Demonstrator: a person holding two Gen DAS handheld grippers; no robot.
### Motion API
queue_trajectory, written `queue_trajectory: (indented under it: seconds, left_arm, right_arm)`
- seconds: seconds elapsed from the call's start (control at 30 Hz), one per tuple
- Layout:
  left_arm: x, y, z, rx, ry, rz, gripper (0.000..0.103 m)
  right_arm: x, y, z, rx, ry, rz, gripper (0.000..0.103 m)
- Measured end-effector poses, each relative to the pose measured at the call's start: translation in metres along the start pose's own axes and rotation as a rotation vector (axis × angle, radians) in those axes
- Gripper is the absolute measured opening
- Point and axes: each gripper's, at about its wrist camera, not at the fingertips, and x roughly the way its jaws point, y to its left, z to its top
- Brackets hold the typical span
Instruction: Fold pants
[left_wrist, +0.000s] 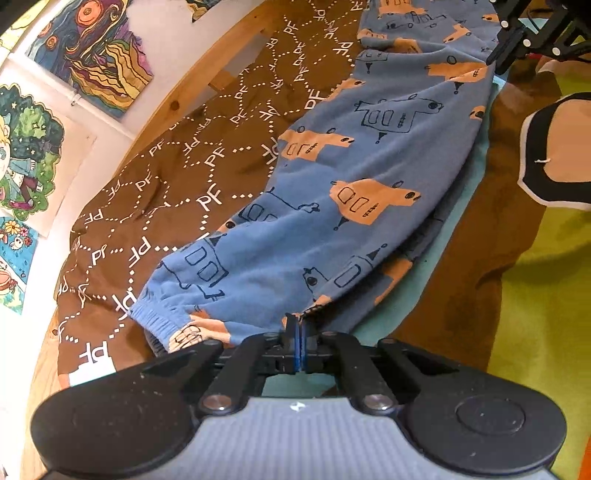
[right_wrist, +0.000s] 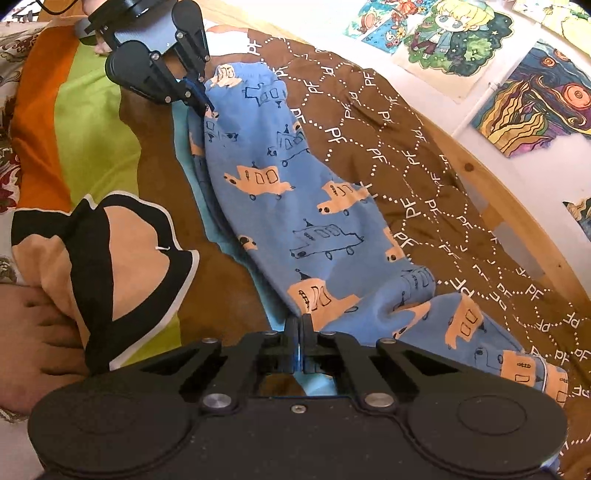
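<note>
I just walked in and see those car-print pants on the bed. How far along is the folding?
Done: the blue pants already lie leg over leg in one long strip on the brown bedspread. In hand: the left gripper is shut on the edge near the cuff, and the right gripper is shut on the edge at the other end. Left: folding the strip end to end.

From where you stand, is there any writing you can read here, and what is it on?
"PF": printed in white, repeated many times along dotted lines, on the brown blanket.
Blue pants: only car drawings, no words.
Wall pictures: no lettering that can be read.
</note>
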Motion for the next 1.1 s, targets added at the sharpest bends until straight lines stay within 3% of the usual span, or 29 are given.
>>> queue_trajectory:
  seconds: [0.1, 0.2, 0.27, 0.33, 0.37, 0.47, 0.5, 0.53, 0.63, 0.8, 0.97, 1.1]
  left_arm:
    - [0.007, -0.001, 0.000, -0.008, 0.021, -0.004, 0.001]
    - [0.008, 0.000, 0.001, -0.024, 0.027, -0.004, 0.003]
    - [0.003, 0.006, 0.003, -0.075, 0.016, -0.034, 0.019]
    - [-0.003, 0.011, 0.006, -0.145, -0.001, -0.066, 0.051]
    - [-0.007, 0.013, 0.010, -0.187, -0.014, -0.074, 0.055]
    - [-0.014, 0.012, 0.030, -0.296, -0.075, -0.111, 0.074]
    - [-0.014, 0.009, 0.039, -0.320, -0.100, -0.122, 0.088]
    - [-0.013, 0.005, 0.049, -0.339, -0.130, -0.136, 0.096]
    - [-0.005, -0.013, 0.090, -0.368, -0.203, -0.193, 0.101]
    - [0.009, -0.046, 0.158, -0.390, -0.272, -0.312, 0.103]
    - [0.014, -0.078, 0.195, -0.337, -0.340, -0.370, 0.103]
    - [0.017, -0.106, 0.215, -0.227, -0.350, -0.298, 0.103]
  right_arm:
    - [0.006, 0.000, -0.004, 0.010, 0.023, 0.009, 0.000]
    - [0.007, -0.002, -0.007, 0.033, 0.036, 0.028, 0.008]
    - [0.002, -0.006, -0.006, 0.057, 0.034, 0.024, 0.012]
    - [-0.007, -0.014, -0.005, 0.121, 0.031, -0.002, 0.024]
    - [-0.012, -0.019, -0.005, 0.162, 0.029, -0.020, 0.028]
    - [-0.032, -0.037, -0.010, 0.313, 0.021, -0.106, 0.061]
    - [-0.037, -0.043, -0.013, 0.363, 0.020, -0.136, 0.077]
    - [-0.043, -0.051, -0.018, 0.426, 0.016, -0.169, 0.086]
    - [-0.058, -0.069, -0.035, 0.577, 0.008, -0.257, 0.102]
    - [-0.076, -0.104, -0.071, 0.793, -0.015, -0.383, 0.102]
    - [-0.082, -0.136, -0.109, 1.019, -0.075, -0.347, 0.102]
    - [-0.073, -0.151, -0.123, 1.102, -0.106, -0.293, 0.102]
